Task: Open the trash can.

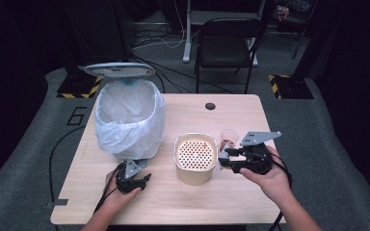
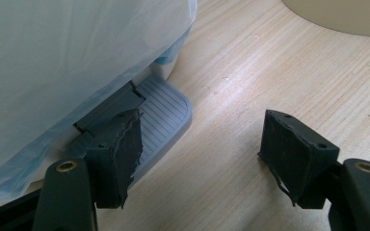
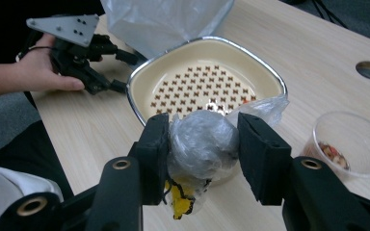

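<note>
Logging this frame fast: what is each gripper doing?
Left gripper: open, empty, by the bin pedal.
Right gripper: closed on a crumpled plastic wad.

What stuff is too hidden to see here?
- Inside of the bagged trash bin: high view, its white liner hides the bottom.
- Contents of the crumpled plastic wad in the right gripper: wrinkled film covers it.
- Bits in the clear plastic cup: too small to name.

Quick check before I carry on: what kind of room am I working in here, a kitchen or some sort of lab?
Most likely a lab or recording studio, not a kitchen: a lone wooden table on grey carpet, cables across the floor, a folding chair, and dark surroundings with hazard-striped stand bases.
</note>
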Tool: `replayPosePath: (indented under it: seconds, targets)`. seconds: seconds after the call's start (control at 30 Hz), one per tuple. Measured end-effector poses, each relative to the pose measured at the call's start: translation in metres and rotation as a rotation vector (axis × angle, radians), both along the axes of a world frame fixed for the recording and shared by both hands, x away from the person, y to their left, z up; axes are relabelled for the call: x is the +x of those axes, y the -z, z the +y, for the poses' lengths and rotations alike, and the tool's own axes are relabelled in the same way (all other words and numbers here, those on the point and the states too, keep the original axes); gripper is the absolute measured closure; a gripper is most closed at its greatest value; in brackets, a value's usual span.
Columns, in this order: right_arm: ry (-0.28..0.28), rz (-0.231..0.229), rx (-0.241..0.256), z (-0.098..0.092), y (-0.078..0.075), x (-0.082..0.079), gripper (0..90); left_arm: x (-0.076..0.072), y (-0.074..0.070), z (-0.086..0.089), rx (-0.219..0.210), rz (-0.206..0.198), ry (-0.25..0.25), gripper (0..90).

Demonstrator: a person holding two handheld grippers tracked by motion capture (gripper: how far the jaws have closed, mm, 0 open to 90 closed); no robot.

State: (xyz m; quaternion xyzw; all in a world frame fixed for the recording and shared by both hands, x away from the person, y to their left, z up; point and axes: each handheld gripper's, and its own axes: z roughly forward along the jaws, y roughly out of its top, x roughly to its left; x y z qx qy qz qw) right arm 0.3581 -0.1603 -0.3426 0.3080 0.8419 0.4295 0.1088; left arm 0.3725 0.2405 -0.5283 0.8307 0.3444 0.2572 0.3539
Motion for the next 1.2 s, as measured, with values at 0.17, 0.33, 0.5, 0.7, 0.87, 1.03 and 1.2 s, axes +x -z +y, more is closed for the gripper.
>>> replayPosePath:
  seconds: [0.17, 0.33, 0.5, 0.7, 0.87, 1.03, 1.2]
  targets:
    - [-0.010, -0.018, 0.000, 0.008, -0.008, 0.005, 56.0, 0.000, 0.000, 0.000, 0.001, -0.002, -0.001, 30.9]
    - [-0.031, -0.032, -0.003, 0.018, -0.014, 0.011, 56.0, 0.000, 0.000, 0.000, 0.000, -0.001, -0.002, 31.0]
    - [-0.051, -0.044, 0.002, 0.032, -0.019, 0.020, 56.0, 0.000, 0.000, 0.000, 0.002, -0.002, 0.000, 31.0]
    - [-0.078, -0.041, 0.012, 0.047, -0.021, 0.029, 56.0, 0.000, 0.000, 0.000, -0.001, -0.001, -0.002, 30.9]
    - [-0.093, -0.042, 0.015, 0.057, -0.024, 0.035, 56.0, 0.000, 0.000, 0.000, -0.001, -0.001, -0.003, 31.0]
    - [-0.106, -0.047, 0.015, 0.068, -0.031, 0.042, 56.0, 0.000, 0.000, 0.000, -0.001, -0.001, -0.003, 31.0]
    - [-0.114, -0.052, 0.030, 0.078, -0.038, 0.047, 56.0, 0.000, 0.000, 0.000, 0.000, -0.001, -0.002, 31.0]
